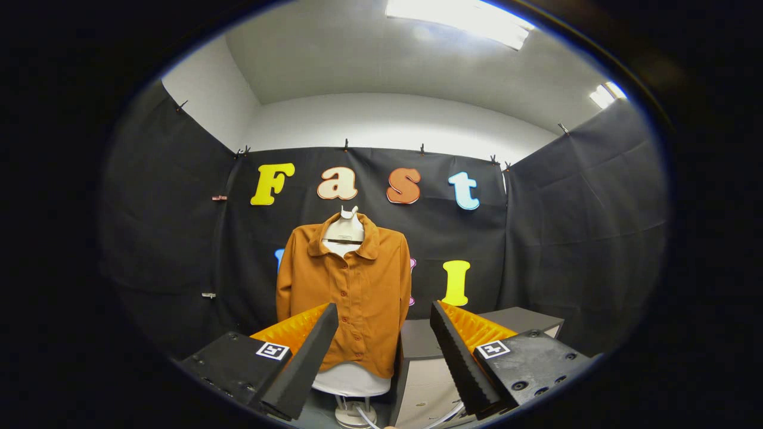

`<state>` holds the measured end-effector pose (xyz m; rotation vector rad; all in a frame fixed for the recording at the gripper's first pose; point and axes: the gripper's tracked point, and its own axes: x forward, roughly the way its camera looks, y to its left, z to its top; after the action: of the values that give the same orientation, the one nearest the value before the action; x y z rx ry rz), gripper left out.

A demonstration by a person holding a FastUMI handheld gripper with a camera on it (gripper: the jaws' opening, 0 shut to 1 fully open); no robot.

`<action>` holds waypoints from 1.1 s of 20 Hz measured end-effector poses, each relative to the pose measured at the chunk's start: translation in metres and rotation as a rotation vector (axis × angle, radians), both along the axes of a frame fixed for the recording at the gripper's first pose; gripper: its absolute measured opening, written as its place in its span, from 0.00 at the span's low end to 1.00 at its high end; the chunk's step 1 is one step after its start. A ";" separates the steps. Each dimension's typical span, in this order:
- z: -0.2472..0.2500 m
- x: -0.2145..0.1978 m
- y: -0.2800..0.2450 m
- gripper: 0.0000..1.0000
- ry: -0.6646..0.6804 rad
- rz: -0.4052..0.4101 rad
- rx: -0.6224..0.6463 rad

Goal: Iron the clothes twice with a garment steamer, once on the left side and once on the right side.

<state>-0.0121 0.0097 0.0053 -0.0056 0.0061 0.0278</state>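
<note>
Hand-held gripper (384, 310) level, fingers spread wide apart, nothing between them and nothing clamped. Brown button-front shirt (346, 292) hanging straight ahead, beyond the fingers, dressed on a white dress form (344, 229) with the collar open at the neck. Shirt hem falling just behind the tip of the left finger (304, 351), partly hidden by it; right finger (456, 351) standing clear of the cloth, off to the shirt's side. White lower body of the form showing under the hem, on a pale stand (353, 411) with a round base. Thin clear tubes (447, 417) curving low near that base, between the fingers. Grey worktop (420, 339) to the right of the shirt, behind the right finger, a second grey surface further right at about the same height. Black cloth wall (566, 238) closing the booth on three sides, clipped along its top edge; white wall and ceiling lamps (459, 18) above.
</note>
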 end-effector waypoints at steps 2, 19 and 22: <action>-0.001 -0.001 0.002 0.98 0.000 0.007 -0.004; -0.007 0.010 0.013 0.98 0.015 -0.018 -0.009; -0.008 0.012 0.018 0.98 0.013 -0.040 -0.015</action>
<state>0.0003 0.0277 -0.0026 -0.0202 0.0194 -0.0118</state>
